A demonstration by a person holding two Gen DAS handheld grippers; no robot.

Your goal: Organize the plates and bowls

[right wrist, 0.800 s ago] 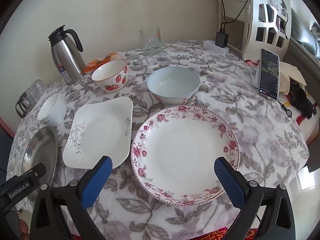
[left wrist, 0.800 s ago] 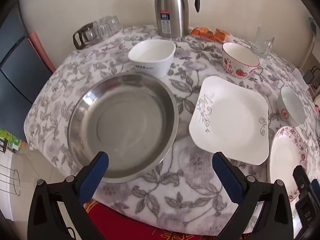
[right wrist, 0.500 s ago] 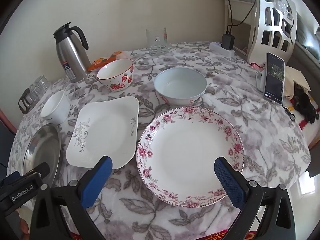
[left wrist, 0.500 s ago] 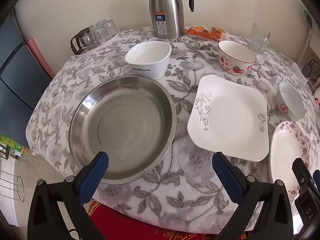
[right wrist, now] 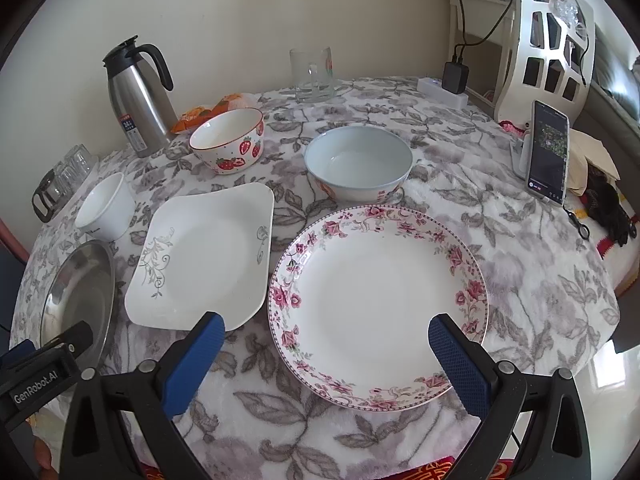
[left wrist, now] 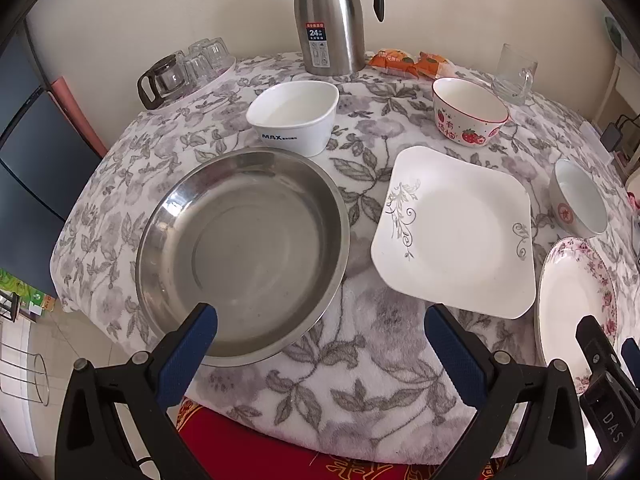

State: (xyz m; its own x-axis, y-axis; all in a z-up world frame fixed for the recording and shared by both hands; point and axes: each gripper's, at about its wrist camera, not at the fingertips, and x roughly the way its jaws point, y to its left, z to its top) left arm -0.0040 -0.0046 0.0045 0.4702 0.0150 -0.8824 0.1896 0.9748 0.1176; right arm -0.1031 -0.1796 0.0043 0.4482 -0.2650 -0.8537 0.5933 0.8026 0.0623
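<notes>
Both grippers hang over the near edge of the tabletop with nothing between their blue pads. The left gripper (left wrist: 320,336) has its jaws wide apart above the near rim of the steel pan (left wrist: 242,256); the right gripper (right wrist: 326,346) is just as wide open above the near rim of the flowered plate (right wrist: 378,304).

Taking the square plate (left wrist: 456,232) as the landmark: the steel pan lies to its left, the flowered plate to its right, the white bowl (left wrist: 294,116) behind it on the left, the strawberry bowl (left wrist: 468,118) behind it on the right, and the pale blue bowl (right wrist: 358,162) further right, just behind the flowered plate. None is stacked yet.

The likely trouble is the grip itself. The plates lie flat on a soft, fleecy flowered cloth (left wrist: 360,360), so a lower pad may snag the pile or push the plate away instead of sliding under its rim. Glazed rims are slippery, and a plate pinched at one edge could tilt and slide out. The pan and flowered plate sit near the tabletop's edge, over tiled floor. The two grippers also hang close together and could collide.

Behind the square plate stand a steel flask (left wrist: 332,20), glass cups (left wrist: 192,64) and a glass mug (left wrist: 514,74) against a cream wall; a propped-up phone (right wrist: 548,152) stands far right.
</notes>
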